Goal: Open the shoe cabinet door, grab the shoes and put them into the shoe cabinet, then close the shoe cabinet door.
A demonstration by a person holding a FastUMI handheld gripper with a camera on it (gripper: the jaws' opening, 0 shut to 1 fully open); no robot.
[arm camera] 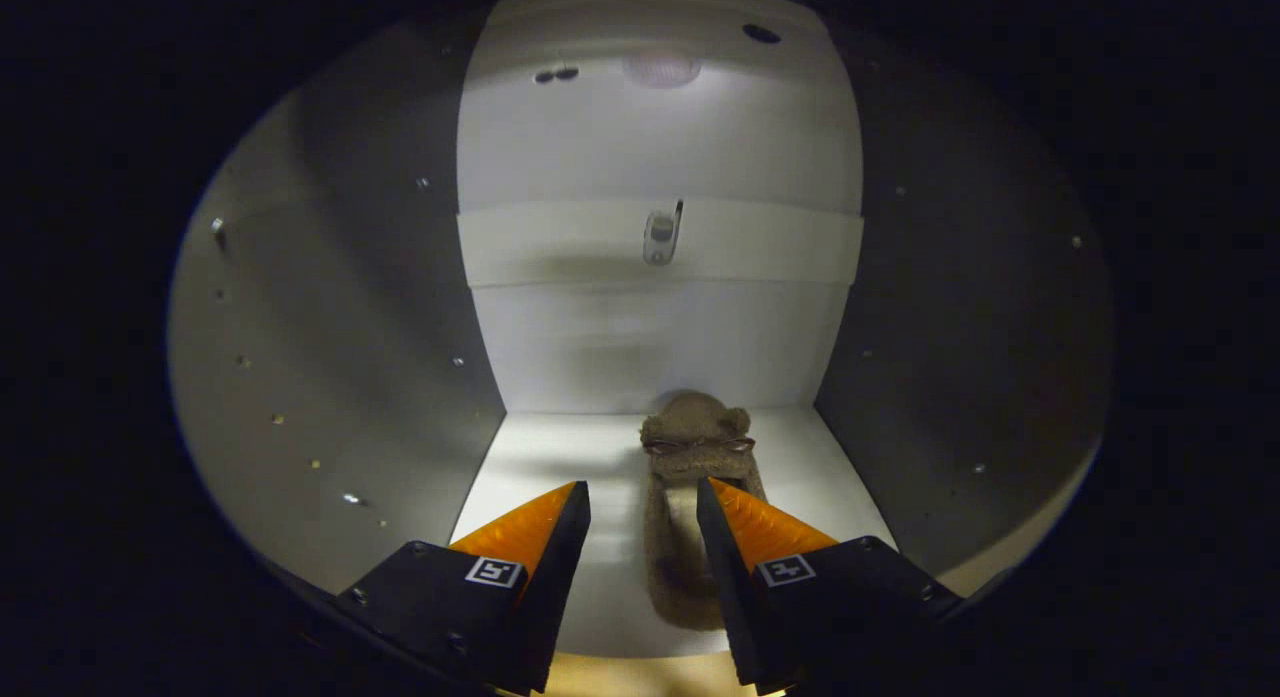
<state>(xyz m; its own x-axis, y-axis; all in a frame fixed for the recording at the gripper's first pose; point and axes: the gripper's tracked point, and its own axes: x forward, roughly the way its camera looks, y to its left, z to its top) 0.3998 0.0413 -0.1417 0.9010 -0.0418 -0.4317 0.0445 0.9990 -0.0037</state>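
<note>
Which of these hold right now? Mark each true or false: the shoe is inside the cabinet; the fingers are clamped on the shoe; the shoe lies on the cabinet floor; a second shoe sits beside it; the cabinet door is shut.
1. The shoe is inside the cabinet. True.
2. The gripper has its fingers clamped on the shoe. False: they are spread apart, with a gap beside the shoe.
3. The shoe lies on the cabinet floor. True, toe toward the back wall.
4. A second shoe sits beside it. False: one shoe is there.
5. The door is shut. False: the view looks straight into the open interior.
</note>
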